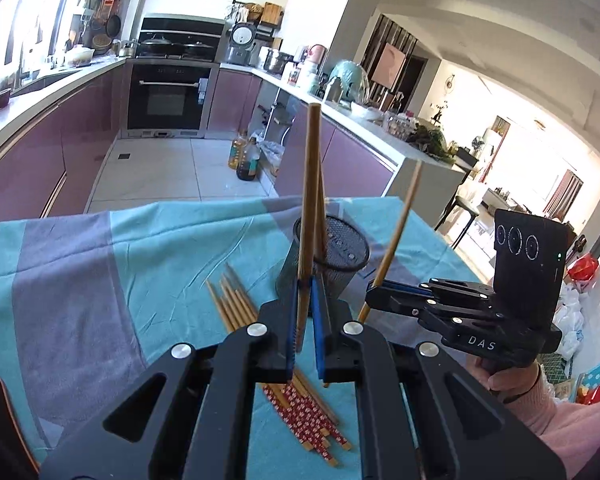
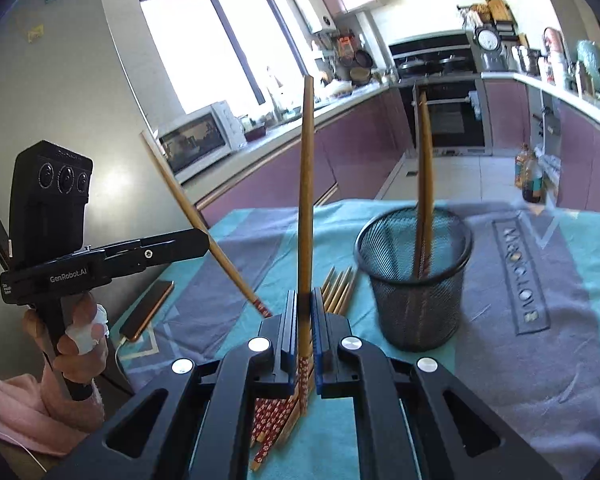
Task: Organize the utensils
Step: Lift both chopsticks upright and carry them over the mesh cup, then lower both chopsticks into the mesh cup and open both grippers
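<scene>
I see a black wire-mesh cylindrical cup (image 2: pixel 414 280) standing upright on the teal and grey cloth-covered table (image 2: pixel 540 360). Two brown wooden chopsticks (image 2: pixel 424 184) stand inside it, leaning on the rim. A loose bundle of wooden chopsticks with red patterned ends (image 1: pixel 300 408) lies flat on the cloth just beside the cup. One chopstick (image 1: pixel 308 208) is clamped near-upright in my left hand-held gripper (image 1: pixel 305 316). Another chopstick (image 2: pixel 306 208) is clamped upright in my right hand-held gripper (image 2: pixel 304 328), red end down.
</scene>
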Tool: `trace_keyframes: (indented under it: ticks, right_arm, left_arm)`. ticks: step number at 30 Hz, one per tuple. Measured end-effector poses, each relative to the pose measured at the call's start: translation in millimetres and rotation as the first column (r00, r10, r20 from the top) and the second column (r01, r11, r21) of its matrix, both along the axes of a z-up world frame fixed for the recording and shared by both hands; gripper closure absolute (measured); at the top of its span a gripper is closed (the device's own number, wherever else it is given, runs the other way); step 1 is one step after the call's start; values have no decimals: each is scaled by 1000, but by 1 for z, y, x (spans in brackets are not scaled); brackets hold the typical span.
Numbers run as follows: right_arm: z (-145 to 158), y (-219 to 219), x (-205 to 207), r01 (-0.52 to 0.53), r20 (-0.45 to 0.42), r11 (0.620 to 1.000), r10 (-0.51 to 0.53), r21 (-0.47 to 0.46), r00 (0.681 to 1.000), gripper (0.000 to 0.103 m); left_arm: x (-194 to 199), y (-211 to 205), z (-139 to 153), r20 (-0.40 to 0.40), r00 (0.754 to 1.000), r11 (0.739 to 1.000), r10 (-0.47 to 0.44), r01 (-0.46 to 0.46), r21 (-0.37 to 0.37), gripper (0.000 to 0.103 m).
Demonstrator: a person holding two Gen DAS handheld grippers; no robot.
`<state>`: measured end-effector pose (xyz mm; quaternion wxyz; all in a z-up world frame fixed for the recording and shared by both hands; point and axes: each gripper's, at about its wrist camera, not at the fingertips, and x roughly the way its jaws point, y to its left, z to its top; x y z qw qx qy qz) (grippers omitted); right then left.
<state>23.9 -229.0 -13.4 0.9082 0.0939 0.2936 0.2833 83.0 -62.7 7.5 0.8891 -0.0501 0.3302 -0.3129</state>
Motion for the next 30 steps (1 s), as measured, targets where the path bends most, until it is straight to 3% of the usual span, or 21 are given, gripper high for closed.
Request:
trace_keyframes:
  ticks: [11, 20, 24, 30]
  right_arm:
    - [56, -26, 6, 74, 145, 997, -70, -19, 987, 97]
    - [75, -37, 28, 125, 187, 992, -116, -33, 976, 97]
    - [70, -37, 40, 151, 181, 987, -137, -63, 974, 97]
    - [47, -33, 58, 156, 108, 982, -145, -102, 984, 97]
  left_arm:
    - [12, -14, 61, 121, 993, 996, -15, 26, -91, 96]
    - [27, -35, 97, 192, 981, 993, -12, 33, -111, 96]
    - [33, -52, 97, 202, 979, 997, -5, 22, -80, 96]
    - [48, -74, 69, 136, 990, 999, -41, 40, 8, 96]
